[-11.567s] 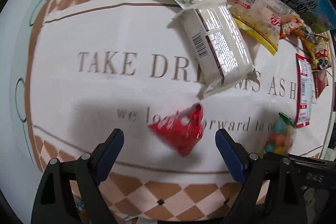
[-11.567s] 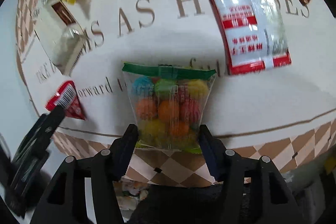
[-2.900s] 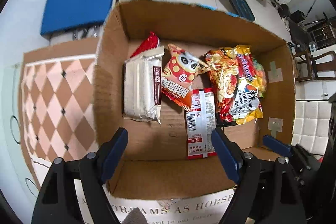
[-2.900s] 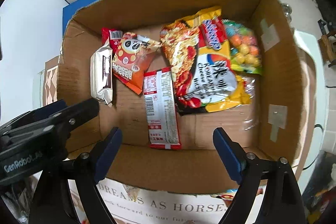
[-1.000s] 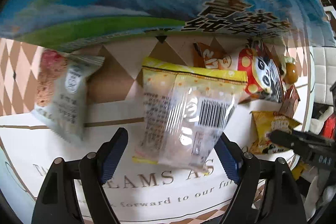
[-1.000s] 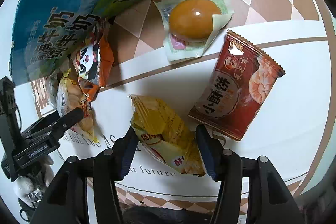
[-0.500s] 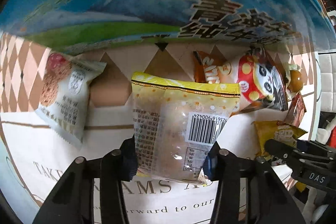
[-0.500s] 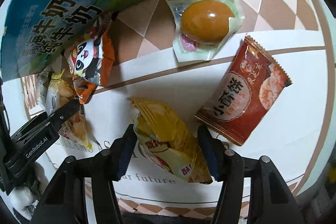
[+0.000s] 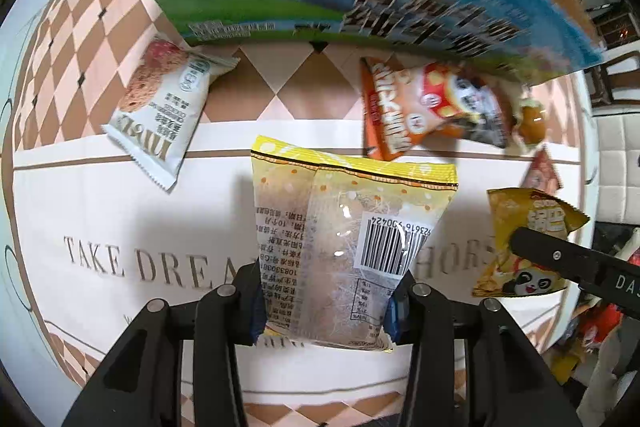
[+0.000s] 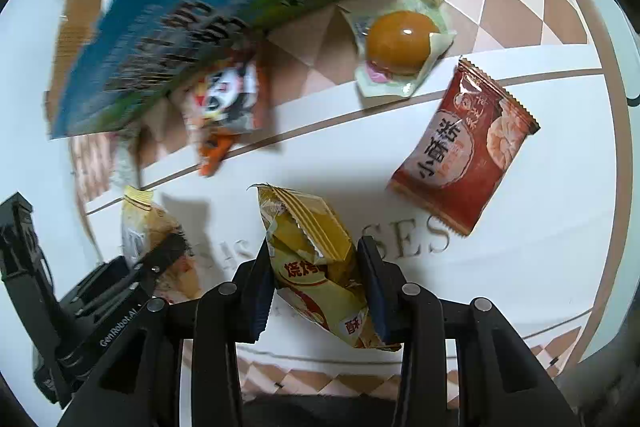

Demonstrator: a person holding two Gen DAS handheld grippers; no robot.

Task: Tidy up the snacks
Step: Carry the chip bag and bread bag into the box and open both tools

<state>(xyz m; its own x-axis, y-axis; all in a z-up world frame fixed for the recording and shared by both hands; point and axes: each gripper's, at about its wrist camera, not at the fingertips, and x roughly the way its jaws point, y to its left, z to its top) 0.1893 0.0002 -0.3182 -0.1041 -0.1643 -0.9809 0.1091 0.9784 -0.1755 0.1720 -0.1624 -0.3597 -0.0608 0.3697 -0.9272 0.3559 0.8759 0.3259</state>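
Now the left gripper (image 9: 325, 301) is closing on a see-through yellow snack bag (image 9: 340, 251) above the white tablecloth (image 9: 120, 219); only its view shows a white cookie packet (image 9: 160, 123). Meanwhile the right gripper (image 10: 316, 291) is closing on a gold crinkly snack bag (image 10: 316, 259), near a red biscuit packet (image 10: 464, 151)

Our left gripper (image 9: 324, 307) and right gripper (image 10: 316, 291): matte black angular frames, silver round screws, blue pads (image 9: 394, 315), white "GenRobot.AI" lettering on one side.

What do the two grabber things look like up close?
Both are black plastic. The left gripper and right gripper each have two chunky arms with silver bolts and dark blue fingertip pads. White lettering runs along the side of the left one. No hands or sleeves show.
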